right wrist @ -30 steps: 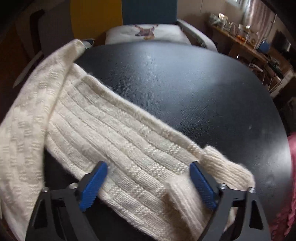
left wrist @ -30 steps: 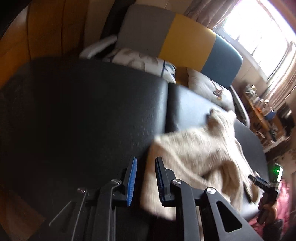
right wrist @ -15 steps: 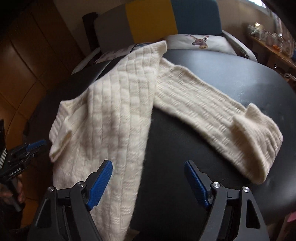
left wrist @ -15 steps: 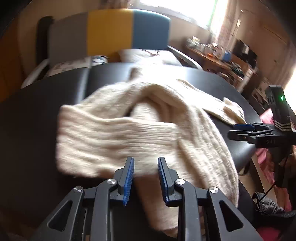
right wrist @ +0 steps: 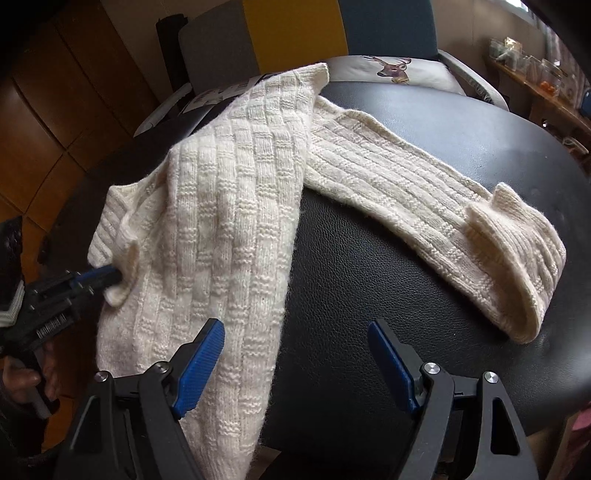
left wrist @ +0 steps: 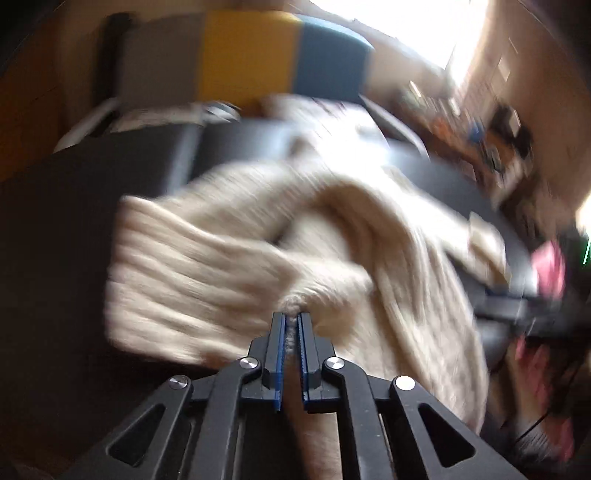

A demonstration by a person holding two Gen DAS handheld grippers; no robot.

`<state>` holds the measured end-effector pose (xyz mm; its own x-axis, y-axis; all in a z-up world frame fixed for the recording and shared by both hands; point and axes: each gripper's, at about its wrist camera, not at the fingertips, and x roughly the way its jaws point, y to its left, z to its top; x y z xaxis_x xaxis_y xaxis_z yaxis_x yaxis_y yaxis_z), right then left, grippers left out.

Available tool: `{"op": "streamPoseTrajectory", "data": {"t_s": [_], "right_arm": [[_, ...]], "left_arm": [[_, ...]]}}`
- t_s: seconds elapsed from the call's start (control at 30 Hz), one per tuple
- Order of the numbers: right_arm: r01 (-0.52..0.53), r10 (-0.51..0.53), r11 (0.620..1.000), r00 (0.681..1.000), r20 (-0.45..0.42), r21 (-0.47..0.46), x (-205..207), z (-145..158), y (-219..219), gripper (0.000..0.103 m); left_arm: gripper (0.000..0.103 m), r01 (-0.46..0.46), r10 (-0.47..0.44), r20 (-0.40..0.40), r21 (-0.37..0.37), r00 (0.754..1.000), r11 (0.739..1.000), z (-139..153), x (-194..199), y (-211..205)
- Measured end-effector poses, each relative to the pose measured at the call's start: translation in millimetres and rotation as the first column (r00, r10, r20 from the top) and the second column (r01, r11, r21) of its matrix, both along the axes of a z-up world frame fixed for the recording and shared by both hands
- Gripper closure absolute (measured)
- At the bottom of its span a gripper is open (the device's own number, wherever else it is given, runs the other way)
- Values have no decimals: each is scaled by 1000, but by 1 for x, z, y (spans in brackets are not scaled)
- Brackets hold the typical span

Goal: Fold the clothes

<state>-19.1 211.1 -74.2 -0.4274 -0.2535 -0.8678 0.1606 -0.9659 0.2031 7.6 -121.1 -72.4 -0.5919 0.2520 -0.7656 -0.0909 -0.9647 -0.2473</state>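
Observation:
A cream knitted sweater (right wrist: 229, 206) lies on a black leather table (right wrist: 443, 155), its body hanging over the near edge and one sleeve (right wrist: 424, 195) stretched out to the right. My left gripper (left wrist: 291, 321) is shut on a fold of the sweater (left wrist: 229, 258) near its ribbed hem; the left wrist view is blurred. The left gripper (right wrist: 107, 275) also shows at the left of the right wrist view, pinching the sweater's edge. My right gripper (right wrist: 295, 354) stands open above the table's front edge, with the sweater body under its left finger and nothing between its fingers.
A sofa with grey, yellow and blue back panels (right wrist: 295, 33) stands behind the table, with a deer-print cushion (right wrist: 391, 70) on it. Wooden wall panels (right wrist: 55, 103) fill the left. A cluttered shelf (right wrist: 535, 70) sits at the far right.
My left gripper has closed on the sweater near the hem. My right gripper stays open and has moved in closer over the table's front edge.

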Motion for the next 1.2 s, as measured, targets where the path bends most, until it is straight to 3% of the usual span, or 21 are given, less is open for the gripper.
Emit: {"op": "streamPoseTrajectory", "data": {"t_s": [0.13, 0.23, 0.33, 0.37, 0.5, 0.57, 0.6, 0.63, 0.7, 0.77, 0.83, 0.97, 1.2], "right_arm": [[-1, 1, 1000, 1000, -10, 16, -2, 3, 0, 22], [-23, 24, 1000, 999, -27, 20, -6, 6, -1, 22], [-30, 31, 999, 999, -32, 28, -13, 6, -6, 22], [-30, 31, 999, 999, -29, 30, -16, 5, -7, 22], [-27, 28, 999, 999, -26, 32, -26, 3, -11, 22], [-21, 22, 999, 999, -31, 25, -30, 6, -6, 22], [-18, 18, 1000, 999, -37, 21, -32, 9, -2, 22], [-6, 7, 1000, 999, -43, 15, -36, 11, 3, 22], [20, -20, 1000, 999, -48, -4, -43, 15, 13, 22], [42, -43, 999, 998, -55, -13, -50, 16, 22, 22], [60, -60, 998, 996, -67, -6, -59, 17, 32, 22], [86, -86, 996, 993, -77, -3, -79, 15, 51, 23], [81, -78, 996, 995, -54, 39, -110, 1, 66, 29]], "left_arm": [[98, -218, 218, -92, 12, 972, 976, 42, 6, -82], [98, -406, 400, -111, -46, 910, 913, 55, 6, -150], [98, -569, 567, -50, -101, 822, 816, 42, 0, -212], [99, -596, 599, -10, -111, 801, 795, 34, -2, -226], [89, -675, 678, 79, -62, 731, 735, 23, 9, -247], [89, -694, 687, 109, 34, 718, 719, 24, 18, -243], [89, -679, 669, 118, 92, 734, 728, 25, 21, -235], [88, -643, 632, 120, 148, 766, 751, 27, 20, -223], [86, -505, 489, 131, 293, 862, 812, 25, 10, -183], [85, -346, 317, 139, 388, 938, 854, 20, -10, -134], [84, -199, 153, 140, 425, 978, 883, 12, -33, -76], [84, -11, -64, 161, 429, 985, 903, -6, -70, 14], [80, 25, -117, 203, 406, 972, 914, -21, -96, 63]]}}
